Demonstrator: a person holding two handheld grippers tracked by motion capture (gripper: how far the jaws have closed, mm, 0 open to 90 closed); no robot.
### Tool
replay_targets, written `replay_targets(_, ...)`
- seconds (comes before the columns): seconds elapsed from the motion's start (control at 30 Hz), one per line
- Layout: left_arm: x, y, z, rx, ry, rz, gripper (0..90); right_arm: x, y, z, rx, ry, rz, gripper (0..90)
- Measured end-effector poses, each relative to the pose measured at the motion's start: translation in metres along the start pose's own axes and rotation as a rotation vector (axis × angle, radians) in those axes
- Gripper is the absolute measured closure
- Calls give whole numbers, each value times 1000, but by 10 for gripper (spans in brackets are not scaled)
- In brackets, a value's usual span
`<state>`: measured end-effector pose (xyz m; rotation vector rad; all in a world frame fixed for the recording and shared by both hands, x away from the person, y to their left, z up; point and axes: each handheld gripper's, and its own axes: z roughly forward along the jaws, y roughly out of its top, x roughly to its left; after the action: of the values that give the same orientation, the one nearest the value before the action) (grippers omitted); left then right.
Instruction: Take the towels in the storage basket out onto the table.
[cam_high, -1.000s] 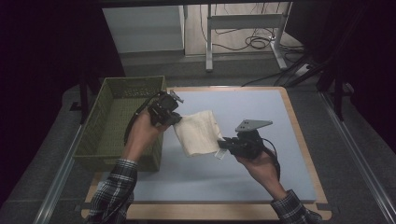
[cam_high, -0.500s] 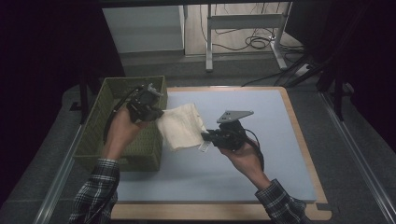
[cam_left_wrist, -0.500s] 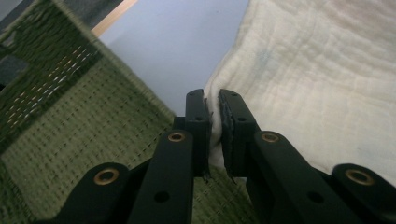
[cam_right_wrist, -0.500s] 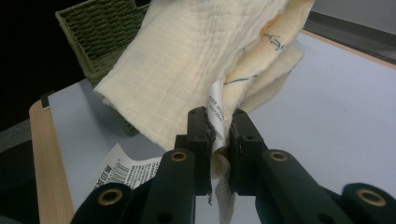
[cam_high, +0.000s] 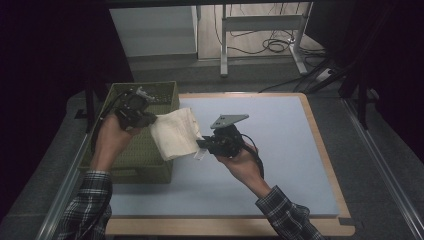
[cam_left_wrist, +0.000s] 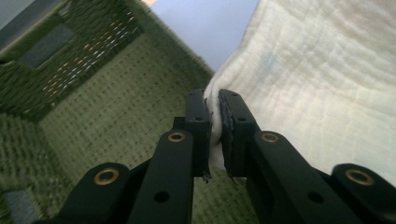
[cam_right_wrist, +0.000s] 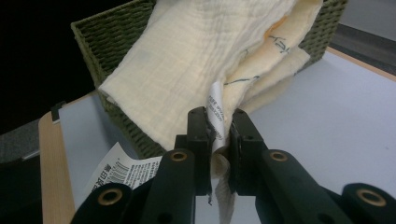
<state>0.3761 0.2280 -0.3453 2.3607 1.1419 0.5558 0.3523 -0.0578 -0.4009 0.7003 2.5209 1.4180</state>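
Note:
A folded cream cloth hangs in the air between my two grippers, over the right rim of the green woven basket. My left gripper is above the basket, shut on the cloth's left edge. My right gripper is above the blue mat, shut on the cloth's lower right corner, next to its white label. In the left gripper view the basket's floor lies below the jaws. In the right gripper view the cloth drapes in front of the basket.
The blue mat covers a wooden board on the table. A metal rail runs along the table's right side. Beyond the table stand a white cabinet and a frame with cables on the floor.
Both hands have carried the cloth to the left, from over the mat to the basket's rim. The grips have not changed.

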Motion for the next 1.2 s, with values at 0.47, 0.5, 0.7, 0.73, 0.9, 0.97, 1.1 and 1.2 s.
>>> replay_targets(0.47, 33, -26, -12, 21, 83, -61, 828, 20, 23, 44, -18, 35, 13, 804)
replay_targets(0.5, 36, -28, -11, 25, 89, -64, 828, 21, 24, 48, -16, 36, 15, 804)
replay_targets(0.7, 46, -41, -9, 51, 116, -80, 829, 34, 28, 72, -2, 47, 19, 804)
replay_targets(0.73, 48, -43, -8, 53, 119, -84, 829, 36, 28, 76, 2, 49, 17, 804)
replay_targets(0.9, 53, -52, -6, 69, 137, -90, 829, 47, 30, 93, 12, 58, 21, 804)
replay_targets(0.97, 55, -55, -5, 74, 146, -90, 829, 51, 31, 99, 19, 61, 25, 804)
replay_targets(1.1, 57, -60, -4, 81, 162, -87, 829, 59, 30, 112, 34, 64, 27, 804)
replay_targets(1.2, 59, -64, -3, 84, 168, -88, 829, 65, 30, 121, 44, 66, 33, 802)
